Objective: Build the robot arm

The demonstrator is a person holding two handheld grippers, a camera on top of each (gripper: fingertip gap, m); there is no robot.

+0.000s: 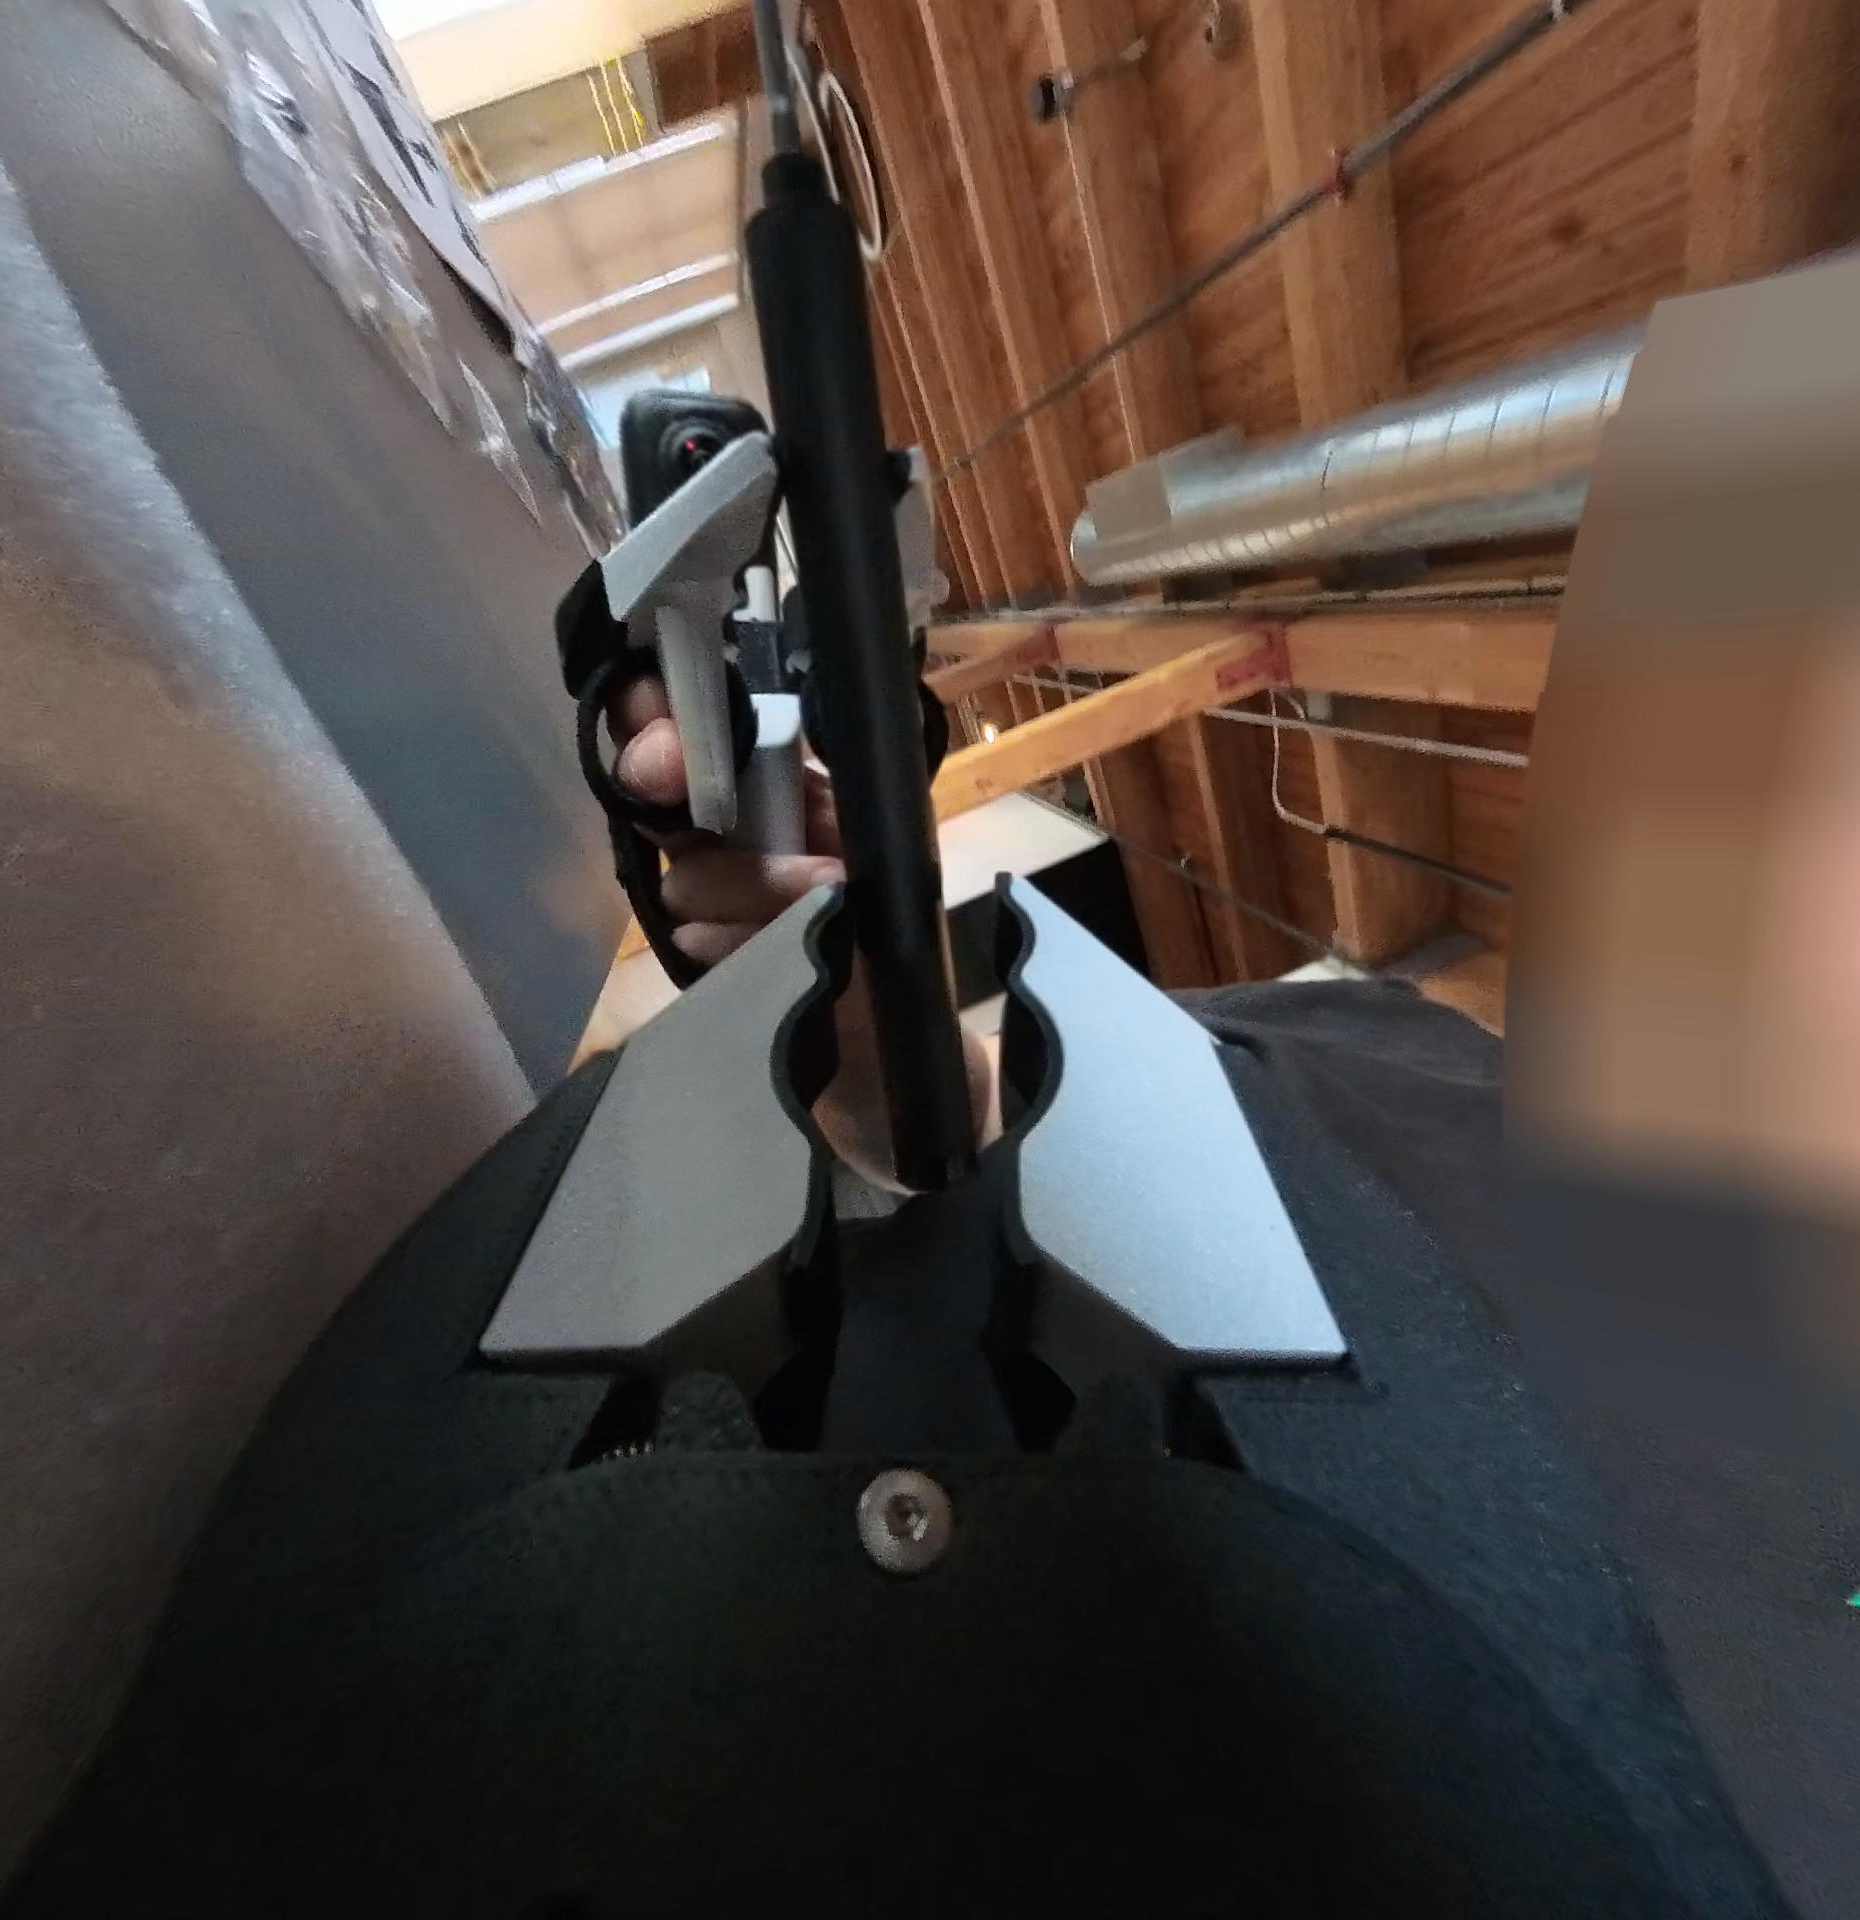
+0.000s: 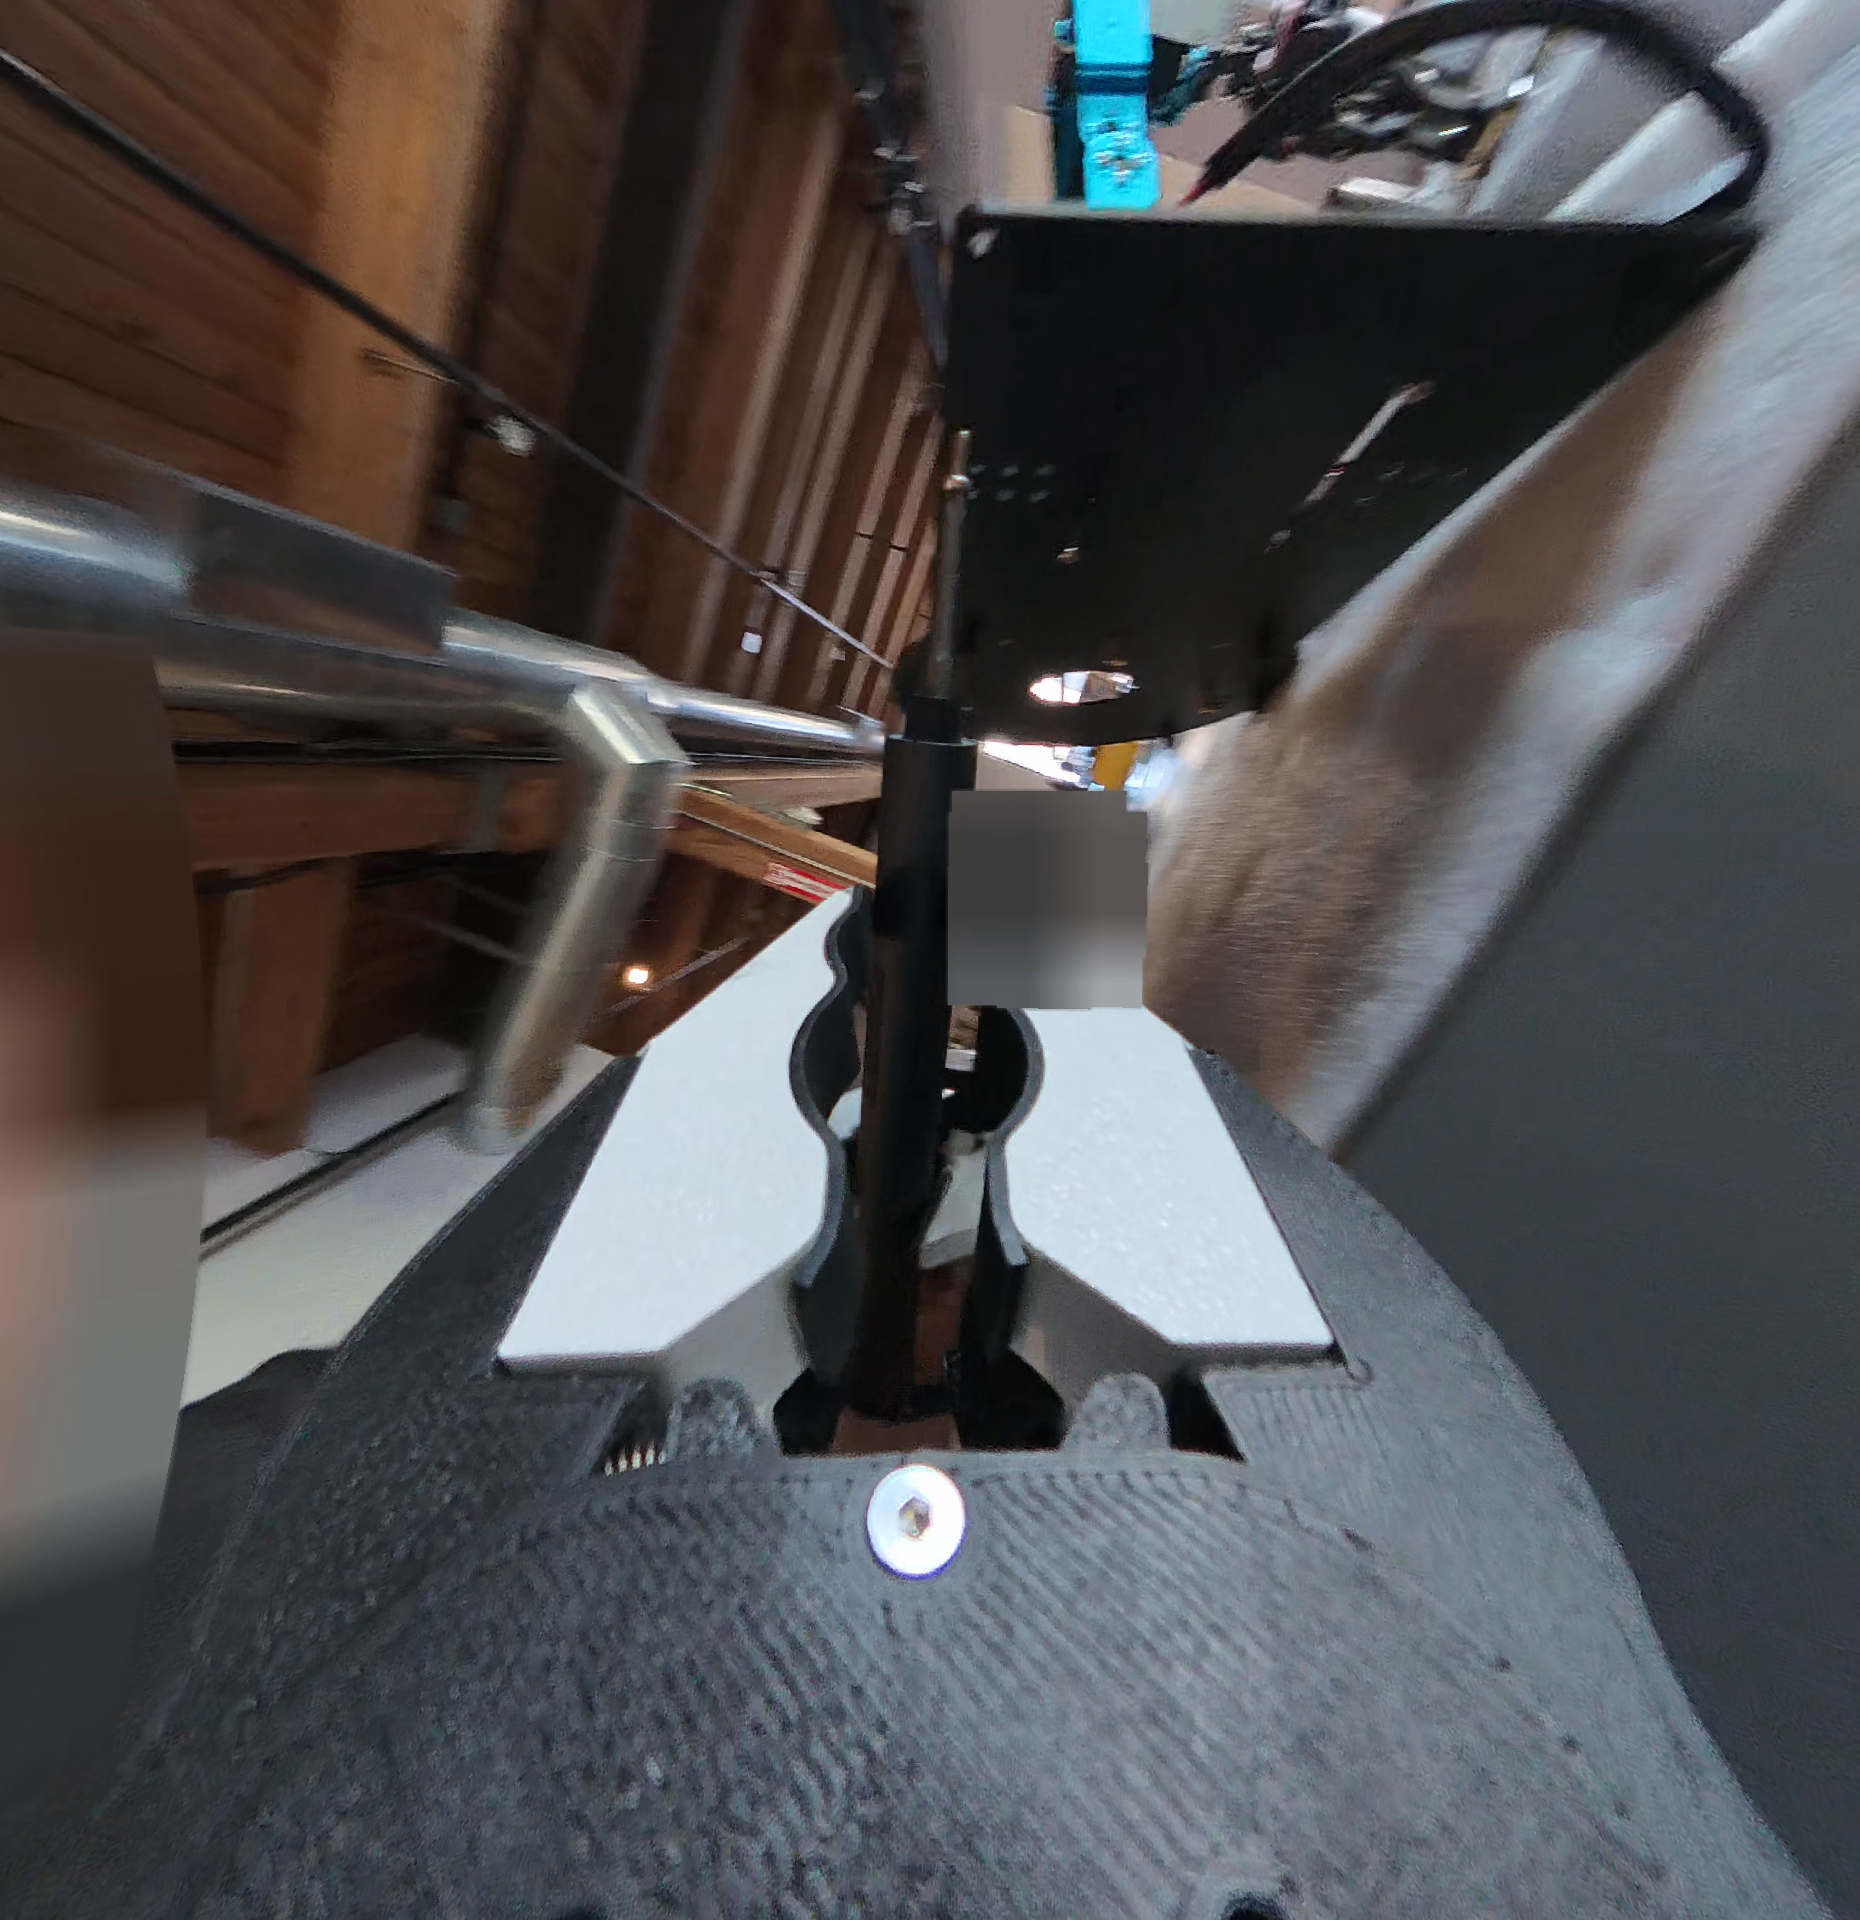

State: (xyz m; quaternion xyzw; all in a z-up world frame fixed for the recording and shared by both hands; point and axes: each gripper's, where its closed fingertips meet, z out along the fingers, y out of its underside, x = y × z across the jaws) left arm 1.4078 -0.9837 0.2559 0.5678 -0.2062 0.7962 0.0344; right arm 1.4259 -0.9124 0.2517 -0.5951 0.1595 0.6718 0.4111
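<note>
A black telescopic pole (image 1: 853, 623) runs up between the fingers of my left gripper (image 1: 921, 888). The jaws stand wider than the pole, which leans on the left pad. Its lower end sits in the round recess between the pads. Higher up the pole, a hand (image 1: 739, 894) holds my right gripper, and its silver fingers (image 1: 687, 561) flank the pole closely. In the right wrist view the pole (image 2: 905, 1039) passes between the pads of my right gripper (image 2: 921, 966). It rises to a thin metal rod (image 2: 952, 540) beside a black perforated plate (image 2: 1321, 416).
Wooden joists (image 1: 1217, 208) and a silver duct (image 1: 1321, 488) are overhead; the duct also shows in the right wrist view (image 2: 386, 665). A grey panel (image 1: 230, 727) stands close on the left. A person's dark shirt (image 1: 1373, 1091) is behind the fingers. A cyan part (image 2: 1108, 104) is above the plate.
</note>
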